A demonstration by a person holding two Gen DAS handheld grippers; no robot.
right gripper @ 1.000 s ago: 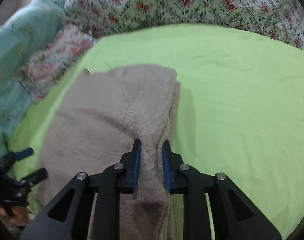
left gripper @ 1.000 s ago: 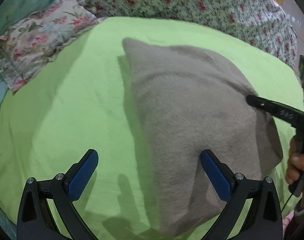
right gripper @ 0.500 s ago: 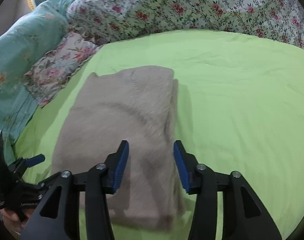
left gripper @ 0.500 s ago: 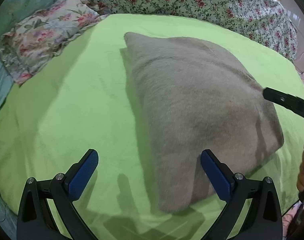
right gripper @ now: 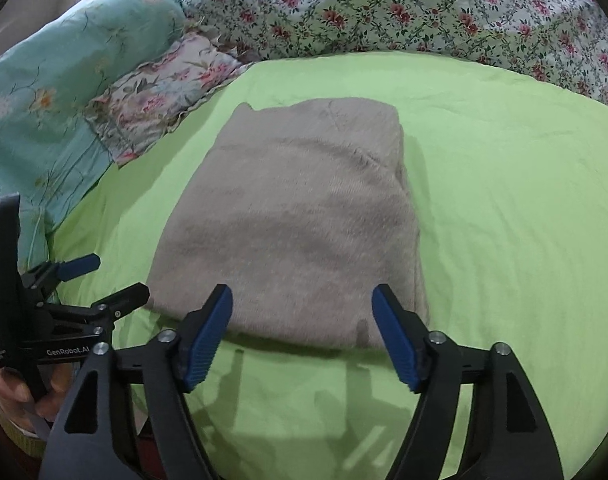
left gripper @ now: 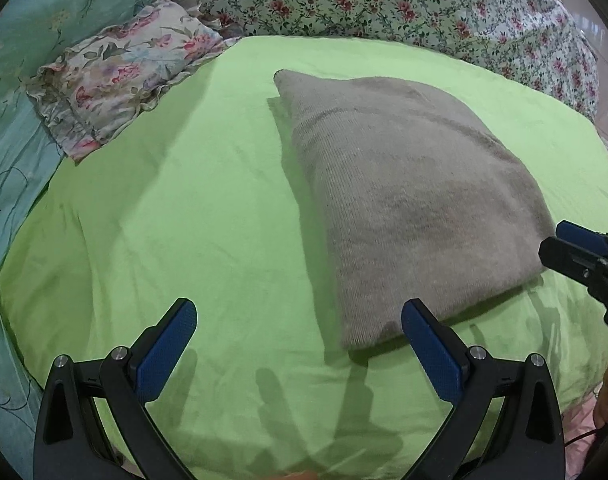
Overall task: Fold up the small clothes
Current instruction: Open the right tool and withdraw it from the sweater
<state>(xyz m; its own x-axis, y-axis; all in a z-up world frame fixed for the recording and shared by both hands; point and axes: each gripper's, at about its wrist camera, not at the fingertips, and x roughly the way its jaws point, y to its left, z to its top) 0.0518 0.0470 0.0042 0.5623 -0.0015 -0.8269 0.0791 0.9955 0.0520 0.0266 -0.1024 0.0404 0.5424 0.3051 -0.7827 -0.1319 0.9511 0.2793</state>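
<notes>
A folded grey-brown knitted garment (left gripper: 408, 200) lies flat on the lime-green sheet (left gripper: 183, 208); it also fills the middle of the right wrist view (right gripper: 295, 220). My left gripper (left gripper: 299, 316) is open, hovering near the garment's near left corner, nothing between its blue pads. My right gripper (right gripper: 301, 300) hangs just off the garment's near edge, its jaws opening, with no cloth gripped between them. Each gripper shows at the edge of the other's view: the right gripper (left gripper: 576, 248) at the right, the left gripper (right gripper: 91, 276) at the lower left, held by a hand (right gripper: 15, 392).
A frilled floral pillow (left gripper: 115, 80) and a teal quilt (left gripper: 23, 40) lie at the far left. A rose-print coverlet (left gripper: 384, 4) runs along the back. The green sheet (right gripper: 504, 200) stretches right of the garment; its near edge drops off by the hand.
The right gripper, shut on the garment's near edge a second ago, has let go and opened wide. Both grippers have pulled back toward the near edge, so the garment looks farther and lies flat.
</notes>
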